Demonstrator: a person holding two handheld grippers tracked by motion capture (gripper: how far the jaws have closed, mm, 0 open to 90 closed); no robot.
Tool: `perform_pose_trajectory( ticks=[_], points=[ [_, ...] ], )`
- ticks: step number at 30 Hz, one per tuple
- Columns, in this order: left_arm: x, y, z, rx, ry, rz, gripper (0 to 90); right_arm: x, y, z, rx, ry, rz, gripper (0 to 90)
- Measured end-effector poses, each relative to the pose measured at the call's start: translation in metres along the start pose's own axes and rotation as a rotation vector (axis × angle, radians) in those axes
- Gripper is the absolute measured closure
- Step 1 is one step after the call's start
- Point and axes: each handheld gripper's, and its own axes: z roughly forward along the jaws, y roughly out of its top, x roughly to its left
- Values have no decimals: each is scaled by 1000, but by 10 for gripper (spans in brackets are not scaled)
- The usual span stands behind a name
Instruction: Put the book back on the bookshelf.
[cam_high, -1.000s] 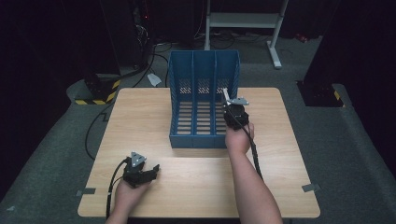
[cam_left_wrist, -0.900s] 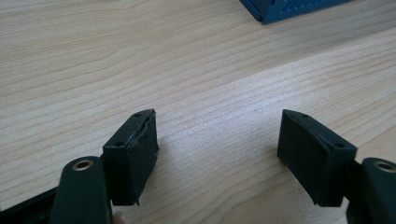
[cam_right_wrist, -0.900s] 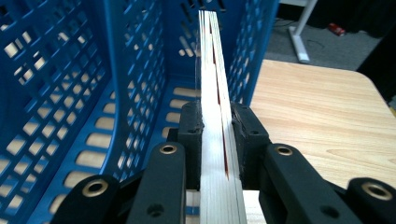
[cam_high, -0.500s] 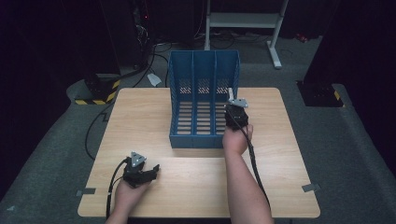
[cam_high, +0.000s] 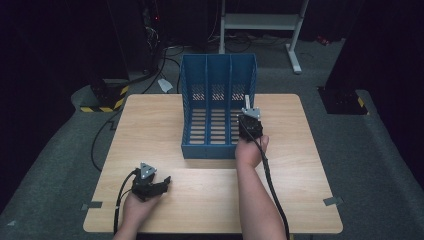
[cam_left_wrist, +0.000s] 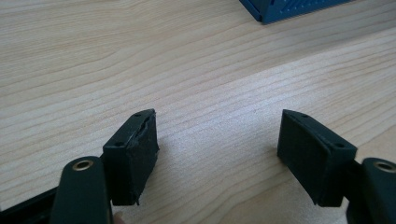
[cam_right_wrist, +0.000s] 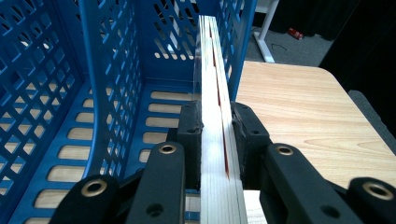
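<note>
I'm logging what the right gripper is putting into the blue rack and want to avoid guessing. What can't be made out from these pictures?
- Held item: right gripper view shows it edge-on, a thin white stack with a red line; its faces are turned away, its lower part is cut by the frame.
- The same item in the high view: too small, mostly behind the right gripper.
- Rack: the right compartment's floor is partly covered by gripper and hand.

One blue file rack (cam_high: 218, 107) (three compartments), one thin white book (cam_right_wrist: 215, 116), two grippers, one wooden surface (cam_high: 300, 165).
</note>
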Motion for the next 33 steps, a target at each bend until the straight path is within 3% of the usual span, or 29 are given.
perform_pose_trajectory(
  ticks=[20, 33],
  points=[
    [0, 0, 0, 0, 0, 0, 287, -11, 0, -1, 13, 51, 6, 729],
    [0, 0, 0, 0, 0, 0, 287, -18, 1, 0, 26, 98, 17, 645]
  ],
)
